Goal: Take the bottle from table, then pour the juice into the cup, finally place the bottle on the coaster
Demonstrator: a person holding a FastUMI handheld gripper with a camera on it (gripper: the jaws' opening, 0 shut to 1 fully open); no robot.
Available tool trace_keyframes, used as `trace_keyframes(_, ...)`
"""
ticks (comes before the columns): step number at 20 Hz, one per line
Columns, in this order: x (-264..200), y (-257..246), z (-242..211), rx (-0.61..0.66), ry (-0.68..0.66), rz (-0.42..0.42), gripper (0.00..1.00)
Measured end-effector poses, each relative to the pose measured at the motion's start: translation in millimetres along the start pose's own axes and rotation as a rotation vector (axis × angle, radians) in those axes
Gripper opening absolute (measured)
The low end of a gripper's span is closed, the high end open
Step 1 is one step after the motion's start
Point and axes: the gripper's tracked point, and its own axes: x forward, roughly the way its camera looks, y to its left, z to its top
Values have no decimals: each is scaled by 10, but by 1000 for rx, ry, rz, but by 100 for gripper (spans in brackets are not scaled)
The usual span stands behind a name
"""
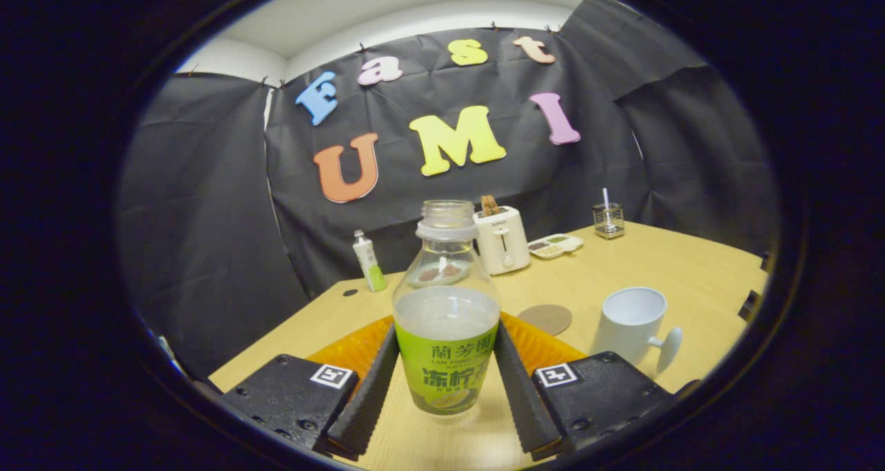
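1. Pale wooden table carrying everything.
2. Gripper, both ridged fingers pressed against an uncapped clear plastic juice bottle with green label, upright between them.
3. White ceramic cup beyond the right finger.
4. Round brown coaster beside the cup.

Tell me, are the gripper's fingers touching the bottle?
Touching. In the gripper view, both fingers press the sides of the bottle with no gap.
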Motion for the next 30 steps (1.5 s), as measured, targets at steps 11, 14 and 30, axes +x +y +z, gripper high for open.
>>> trace_keyframes(11, 40, -122, 38, 272, 32, 78, 81)
trace_keyframes(14, 84, -225, -23, 355, 73, 76, 81)
trace_keyframes(30, 277, -569, 5, 766, 142, 155, 80)
